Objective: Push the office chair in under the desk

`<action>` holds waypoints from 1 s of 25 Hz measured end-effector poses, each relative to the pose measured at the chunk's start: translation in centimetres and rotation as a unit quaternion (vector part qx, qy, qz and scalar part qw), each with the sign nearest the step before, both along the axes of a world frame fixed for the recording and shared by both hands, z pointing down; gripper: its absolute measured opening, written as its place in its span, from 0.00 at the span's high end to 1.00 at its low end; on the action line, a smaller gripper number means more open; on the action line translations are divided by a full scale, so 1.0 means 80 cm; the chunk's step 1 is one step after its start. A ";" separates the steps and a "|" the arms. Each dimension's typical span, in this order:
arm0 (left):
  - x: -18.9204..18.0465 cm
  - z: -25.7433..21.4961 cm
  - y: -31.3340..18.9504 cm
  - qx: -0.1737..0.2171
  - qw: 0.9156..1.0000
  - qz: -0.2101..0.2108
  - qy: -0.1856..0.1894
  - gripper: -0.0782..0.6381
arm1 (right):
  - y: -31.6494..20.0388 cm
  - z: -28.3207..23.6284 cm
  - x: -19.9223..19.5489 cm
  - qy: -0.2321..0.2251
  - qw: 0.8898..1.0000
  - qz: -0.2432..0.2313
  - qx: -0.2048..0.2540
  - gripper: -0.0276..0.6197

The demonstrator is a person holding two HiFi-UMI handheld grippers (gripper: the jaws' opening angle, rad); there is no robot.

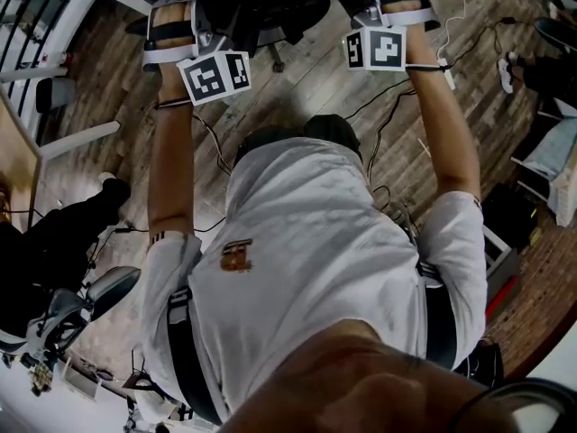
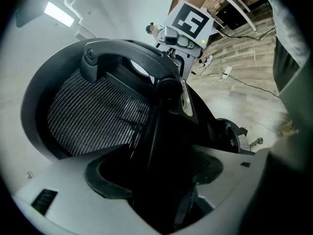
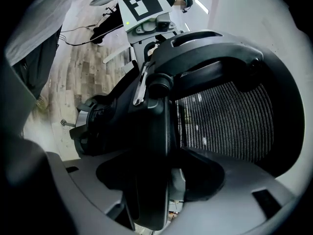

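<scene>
Left claw (image 2: 159, 190) and right claw (image 3: 154, 190) each clamp the office chair (image 2: 98, 109) by its backrest frame, with the mesh just ahead of them. I'd push evenly through both so the chair rolls straight without twisting.

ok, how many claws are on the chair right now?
2: left claw clamps the black frame of the office chair on its left side, right claw on its right. None hidden.
</scene>
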State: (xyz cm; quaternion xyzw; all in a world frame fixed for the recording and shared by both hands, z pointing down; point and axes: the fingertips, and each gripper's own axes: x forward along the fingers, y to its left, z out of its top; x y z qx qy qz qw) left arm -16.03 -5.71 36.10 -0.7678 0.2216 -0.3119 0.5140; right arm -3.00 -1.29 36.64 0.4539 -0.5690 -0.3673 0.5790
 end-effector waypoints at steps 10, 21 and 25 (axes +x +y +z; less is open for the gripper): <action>0.010 0.008 -0.111 -0.009 1.000 -0.020 0.004 0.42 | -0.120 0.007 0.013 0.003 1.000 0.002 -0.006 0.55; 0.079 0.007 -0.208 -0.010 0.998 -0.060 0.004 0.42 | -0.231 0.006 0.085 0.000 0.999 -0.041 -0.002 0.55; 0.105 0.006 -0.246 -0.010 0.996 -0.083 0.005 0.42 | -0.277 0.006 0.113 0.001 0.998 -0.062 -0.001 0.55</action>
